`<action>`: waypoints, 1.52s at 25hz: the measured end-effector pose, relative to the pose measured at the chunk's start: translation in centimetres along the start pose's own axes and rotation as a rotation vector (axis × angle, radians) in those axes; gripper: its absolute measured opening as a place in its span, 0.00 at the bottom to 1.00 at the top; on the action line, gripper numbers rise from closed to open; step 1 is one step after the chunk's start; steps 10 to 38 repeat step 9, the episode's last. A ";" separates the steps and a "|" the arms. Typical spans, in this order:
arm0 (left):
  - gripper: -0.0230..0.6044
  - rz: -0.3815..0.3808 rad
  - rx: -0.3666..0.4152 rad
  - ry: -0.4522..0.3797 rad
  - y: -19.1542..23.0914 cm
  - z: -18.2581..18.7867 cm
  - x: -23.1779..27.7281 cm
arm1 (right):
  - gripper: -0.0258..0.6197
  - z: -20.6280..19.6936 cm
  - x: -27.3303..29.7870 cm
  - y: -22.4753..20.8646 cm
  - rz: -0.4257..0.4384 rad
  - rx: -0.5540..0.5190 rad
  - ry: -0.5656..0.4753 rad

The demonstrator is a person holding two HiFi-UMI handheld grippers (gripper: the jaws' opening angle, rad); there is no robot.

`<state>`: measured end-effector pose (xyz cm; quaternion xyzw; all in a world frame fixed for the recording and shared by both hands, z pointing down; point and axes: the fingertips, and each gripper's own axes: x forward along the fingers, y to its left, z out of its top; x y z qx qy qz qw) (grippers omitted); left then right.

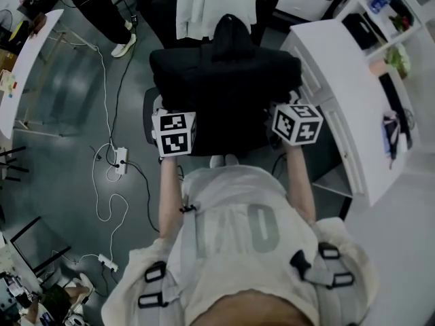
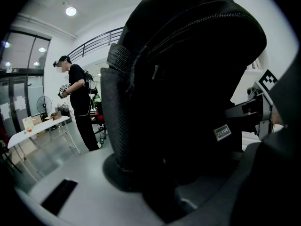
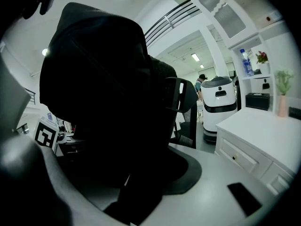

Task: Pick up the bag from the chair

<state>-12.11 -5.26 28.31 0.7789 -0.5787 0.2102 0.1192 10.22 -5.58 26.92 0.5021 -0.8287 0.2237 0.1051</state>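
Note:
The black bag (image 1: 224, 87) hangs low over the chair (image 1: 147, 117), between my two grippers. My left gripper (image 1: 175, 124) holds its left side and my right gripper (image 1: 293, 117) its right side; the marker cubes hide the jaws from the head view. In the left gripper view the bag (image 2: 188, 79) fills the frame, and a fold of it sits between the grey jaws of that gripper (image 2: 162, 197). The right gripper view shows the bag (image 3: 103, 93) the same way, with a dark strap pinched low in the gripper (image 3: 134, 199).
A white cabinet (image 1: 353, 107) stands close on the right. A white garment (image 1: 214, 5) hangs over the chair back. Cables and a power strip (image 1: 121, 160) lie on the floor at the left. A person (image 2: 77, 102) stands by a table (image 1: 24, 60) at the far left.

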 end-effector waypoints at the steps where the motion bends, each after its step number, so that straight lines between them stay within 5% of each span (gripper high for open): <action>1: 0.20 0.001 -0.005 0.001 0.1 -0.1 0.0 | 0.27 0.1 0.0 0.1 0.002 -0.002 -0.001; 38: 0.20 -0.002 -0.038 -0.008 0.0 0.1 -0.3 | 0.27 0.3 -0.2 0.4 0.002 -0.017 0.000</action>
